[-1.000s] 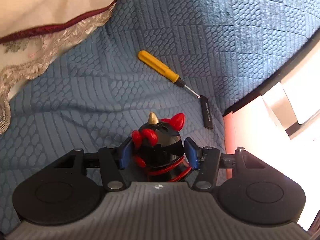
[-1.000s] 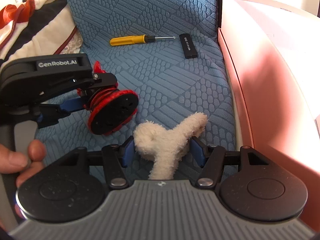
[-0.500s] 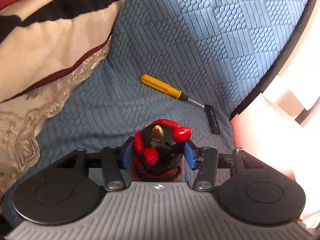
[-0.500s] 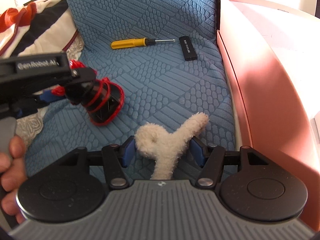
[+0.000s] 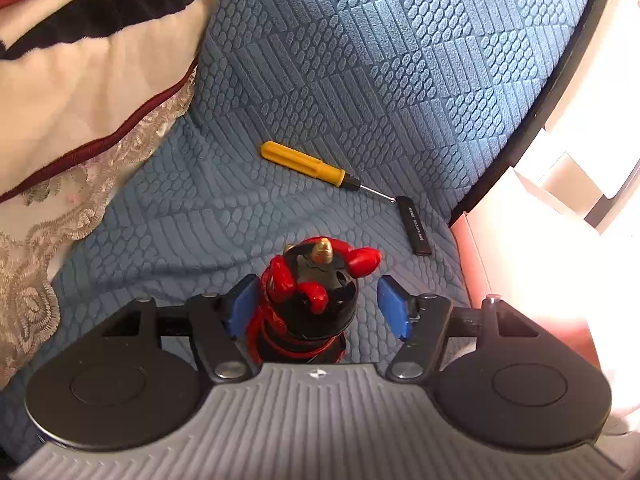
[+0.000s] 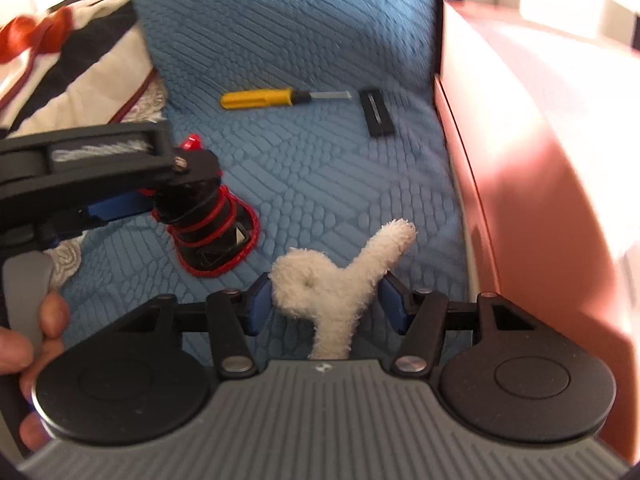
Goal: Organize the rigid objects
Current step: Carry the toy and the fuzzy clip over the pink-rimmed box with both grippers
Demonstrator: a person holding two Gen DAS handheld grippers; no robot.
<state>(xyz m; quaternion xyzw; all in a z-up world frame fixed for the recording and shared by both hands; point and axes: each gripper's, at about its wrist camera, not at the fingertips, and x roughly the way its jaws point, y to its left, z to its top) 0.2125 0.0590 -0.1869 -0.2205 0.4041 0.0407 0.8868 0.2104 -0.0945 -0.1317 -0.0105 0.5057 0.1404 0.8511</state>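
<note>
A black and red tripod head point(image 5: 308, 300) stands upright on the blue sofa seat point(image 5: 200, 216), also seen in the right wrist view point(image 6: 212, 232). My left gripper point(image 5: 318, 306) is open around it, with a gap at the right finger. My right gripper point(image 6: 326, 300) is shut on a white plush toy point(image 6: 340, 280). A yellow screwdriver point(image 5: 304, 164) point(image 6: 260, 98) and a small black bar point(image 5: 416, 226) point(image 6: 376, 112) lie farther back on the seat.
A pink box point(image 6: 540, 160) stands along the right side of the seat point(image 5: 520, 280). A cream, black and red lace-edged blanket point(image 5: 80, 120) is heaped at the left. The sofa backrest point(image 5: 380, 40) rises behind.
The left gripper set the tripod head upright on the seat and its jaws opened. The right gripper stayed shut on the plush toy and shifted slightly.
</note>
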